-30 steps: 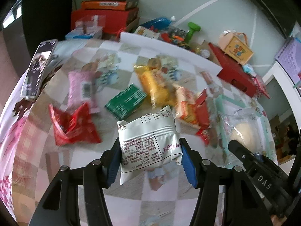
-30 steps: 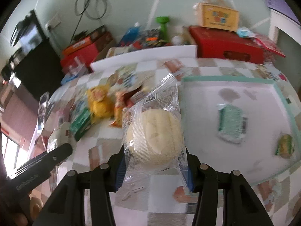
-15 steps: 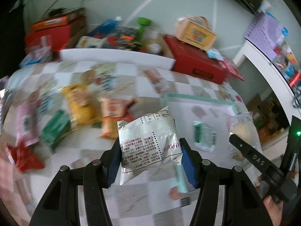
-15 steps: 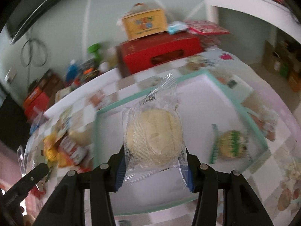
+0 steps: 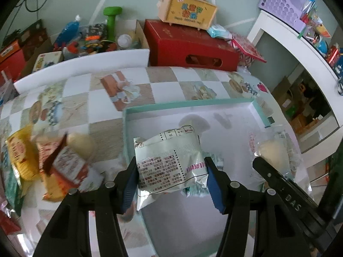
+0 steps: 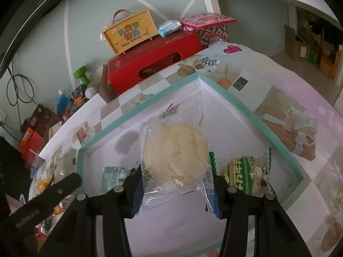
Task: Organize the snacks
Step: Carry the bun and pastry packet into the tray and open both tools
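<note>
Left gripper (image 5: 171, 177) clamps silver snack packet (image 5: 169, 162) above teal-rimmed tray (image 5: 188, 105).

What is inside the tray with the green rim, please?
Inside the tray lie a green snack pack and a pale green packet. The held bun and silver packet hang over it and cover part of its floor, so more may lie hidden.

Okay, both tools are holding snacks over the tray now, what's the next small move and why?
Probably lower the right tool and release the clear-wrapped bun onto the bare white floor of the teal-rimmed tray. It hangs over the tray, beside the green-labelled snack lying there.
</note>
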{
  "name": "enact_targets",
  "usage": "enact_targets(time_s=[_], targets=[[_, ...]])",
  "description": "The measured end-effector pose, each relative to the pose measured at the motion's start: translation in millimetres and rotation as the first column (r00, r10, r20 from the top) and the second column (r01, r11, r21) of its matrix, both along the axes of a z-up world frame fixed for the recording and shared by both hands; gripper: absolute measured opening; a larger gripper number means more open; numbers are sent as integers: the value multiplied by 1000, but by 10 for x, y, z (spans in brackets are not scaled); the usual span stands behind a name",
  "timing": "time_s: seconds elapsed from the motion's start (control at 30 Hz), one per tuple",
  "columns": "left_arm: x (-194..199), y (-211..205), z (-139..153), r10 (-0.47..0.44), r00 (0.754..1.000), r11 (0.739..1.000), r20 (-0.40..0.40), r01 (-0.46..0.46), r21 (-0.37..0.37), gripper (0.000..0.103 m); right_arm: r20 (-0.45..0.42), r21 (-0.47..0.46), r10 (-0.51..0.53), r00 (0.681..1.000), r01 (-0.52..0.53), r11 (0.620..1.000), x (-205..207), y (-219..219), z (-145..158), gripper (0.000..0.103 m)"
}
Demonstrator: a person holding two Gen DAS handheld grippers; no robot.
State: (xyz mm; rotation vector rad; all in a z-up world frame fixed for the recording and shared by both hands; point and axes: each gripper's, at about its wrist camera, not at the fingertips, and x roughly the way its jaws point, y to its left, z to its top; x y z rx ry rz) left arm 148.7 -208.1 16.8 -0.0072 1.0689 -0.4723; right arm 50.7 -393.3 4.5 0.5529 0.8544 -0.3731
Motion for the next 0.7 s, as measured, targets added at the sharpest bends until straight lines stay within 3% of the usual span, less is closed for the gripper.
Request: enact_targets(time_s=[0.4,0.53,0.57,0.7], targets=[[191,-271,-172,-13,1000,998,-6,14,55,61,-13,-7,3,1000,-4,1000,104,-58,-74,55],[204,-251,-178,17,1000,998,-10,-17,62,79,-18,-13,3,1000,-3,1000,109,-55,-80,61],[198,-240,-172,23,1000,998,-8,-23,62,79,-17,-13,3,1000,-3,1000,110,-54,-76,65],[164,-214,-129,28,1000,998,-8,-27,57,79,-23,-33,5,1000,-5,999,99,-45,-33,65]])
